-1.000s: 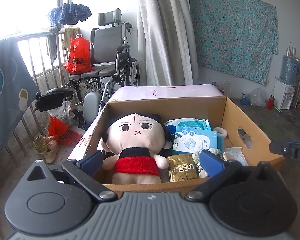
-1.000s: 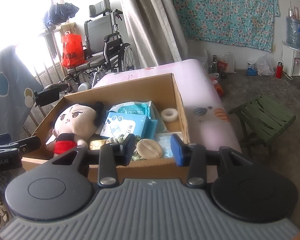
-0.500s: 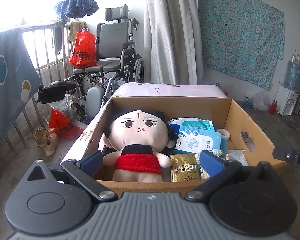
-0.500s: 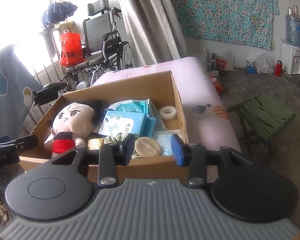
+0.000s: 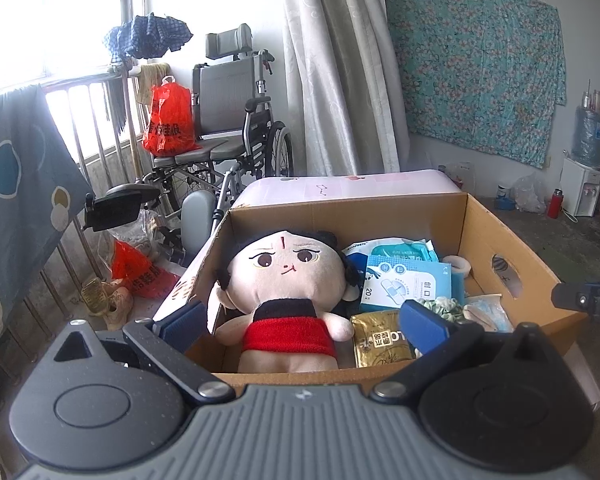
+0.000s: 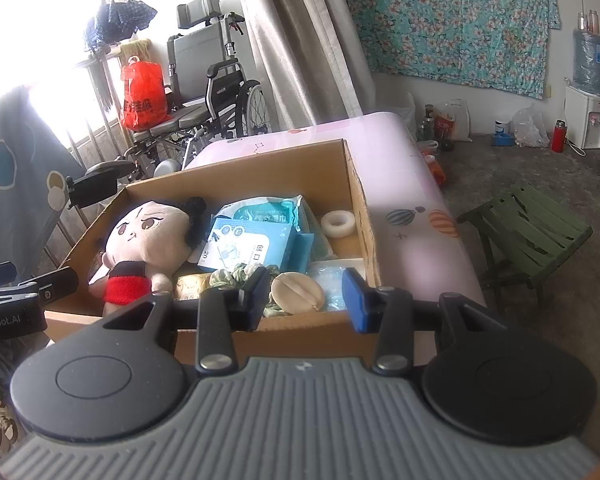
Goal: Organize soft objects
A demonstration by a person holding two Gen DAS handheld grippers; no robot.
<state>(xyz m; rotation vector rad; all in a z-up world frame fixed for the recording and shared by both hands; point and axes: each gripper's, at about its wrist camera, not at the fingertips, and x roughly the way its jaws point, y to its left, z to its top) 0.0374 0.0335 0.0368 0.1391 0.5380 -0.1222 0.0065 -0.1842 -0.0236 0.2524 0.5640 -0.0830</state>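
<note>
An open cardboard box [image 5: 340, 205] [image 6: 236, 162] rests on a pink padded surface [image 6: 400, 184]. At its left end lies a plush doll [image 5: 284, 276] [image 6: 148, 240] with a red band. Beside the doll are blue packs [image 5: 408, 284] [image 6: 248, 248], a gold packet [image 5: 380, 340], a green scrunchie [image 5: 440, 305] [image 6: 232, 274], a round beige puff [image 6: 296, 292] and a tape roll [image 6: 337, 223]. My left gripper [image 5: 304, 320] stands wide open at the box's near wall, facing the doll. My right gripper [image 6: 306, 298] is partly open over the near wall, facing the puff, and grips nothing.
A wheelchair [image 5: 228, 120] with a red bag [image 5: 168, 120] stands behind the box by a window railing. A green folding stool [image 6: 532, 236] is on the floor to the right. A water dispenser [image 6: 588, 120] and bags line the far wall.
</note>
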